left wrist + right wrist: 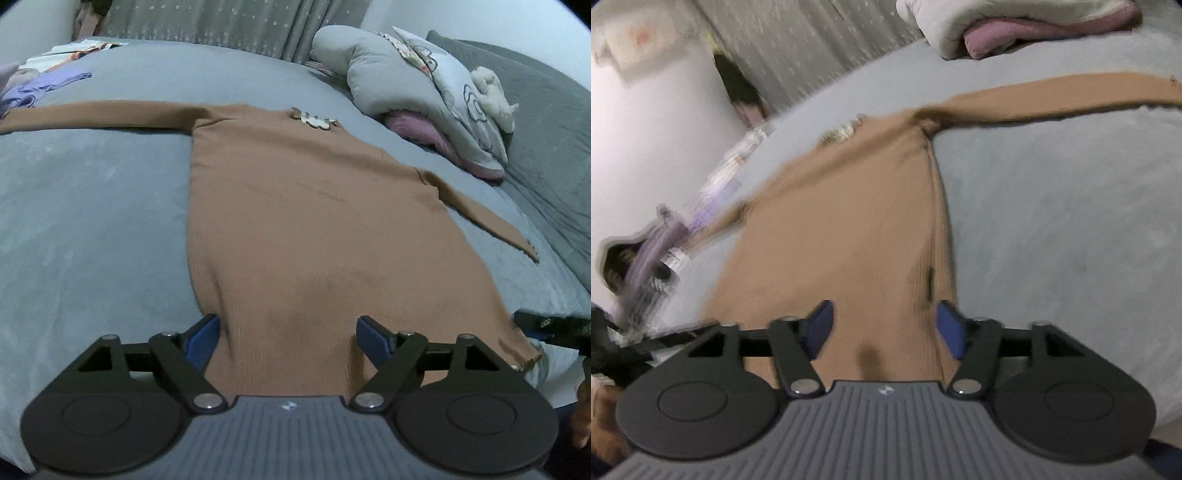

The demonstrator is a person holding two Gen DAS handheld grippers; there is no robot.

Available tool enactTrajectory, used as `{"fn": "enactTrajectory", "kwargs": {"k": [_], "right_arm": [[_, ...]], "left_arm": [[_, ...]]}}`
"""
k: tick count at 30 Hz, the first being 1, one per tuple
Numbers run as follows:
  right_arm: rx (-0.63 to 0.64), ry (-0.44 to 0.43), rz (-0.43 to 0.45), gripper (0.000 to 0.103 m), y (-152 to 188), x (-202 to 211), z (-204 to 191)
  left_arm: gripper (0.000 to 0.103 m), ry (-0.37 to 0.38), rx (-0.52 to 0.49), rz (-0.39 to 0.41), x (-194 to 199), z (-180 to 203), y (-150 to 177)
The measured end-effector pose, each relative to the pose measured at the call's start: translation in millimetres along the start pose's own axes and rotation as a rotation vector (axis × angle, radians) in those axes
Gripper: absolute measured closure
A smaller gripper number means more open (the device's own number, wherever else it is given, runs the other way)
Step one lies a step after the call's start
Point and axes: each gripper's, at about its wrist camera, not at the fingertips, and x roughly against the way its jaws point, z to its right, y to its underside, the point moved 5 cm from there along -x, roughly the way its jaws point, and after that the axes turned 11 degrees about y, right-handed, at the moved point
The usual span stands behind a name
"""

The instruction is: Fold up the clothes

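A brown long-sleeved knit top point(303, 206) lies flat on the grey bed, sleeves spread out to both sides, a pale decoration point(314, 119) at its neck. My left gripper point(288, 332) is open over the hem's left part, blue pads on either side of the cloth. My right gripper point(884, 325) is open over the hem's right part in the right wrist view, where the top point(849, 221) shows blurred. The right gripper also shows at the right edge of the left wrist view point(554, 325).
The grey bed cover point(92, 206) spreads around the top. A rolled grey quilt with a pink lining point(424, 96) lies at the back right. Purple and white clothes point(48, 74) lie at the back left. A grey curtain point(236, 26) hangs behind.
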Motion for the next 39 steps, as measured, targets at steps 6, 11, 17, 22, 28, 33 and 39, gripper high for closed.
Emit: {"fn": "enactTrajectory", "kwargs": {"k": [6,11,17,22,28,33,39], "right_arm": [[-0.085,-0.060,0.034,0.099,-2.8,21.2,3.1],[-0.120,-0.124,0.091,0.099,-12.4,54.2,1.0],[-0.055,-0.151,0.051,0.099,-13.2,61.0,-0.6],[0.008,-0.075,-0.026,0.054,-9.7,36.4,10.7],[-0.117,0.000,0.130,0.033,-111.2,15.3,53.1],[-0.074,0.163,0.127,0.033,-189.7,-58.2,83.1],[0.245,0.382,-0.045,0.019,-185.3,-154.3,68.5]], "left_arm": [[0.098,0.061,0.088,0.027,21.9,-13.7,-1.9],[0.098,0.091,0.091,0.030,50.7,-4.1,-11.8],[0.091,0.027,0.005,-0.034,62.4,-5.0,-9.5],[0.073,-0.048,0.016,0.069,84.6,-29.5,-27.5],[0.033,-0.075,-0.062,0.138,68.7,-34.2,-97.8],[0.020,-0.102,-0.155,0.206,34.9,-30.8,-148.2],[0.001,-0.223,-0.285,0.246,-39.6,-46.2,-157.7]]}}
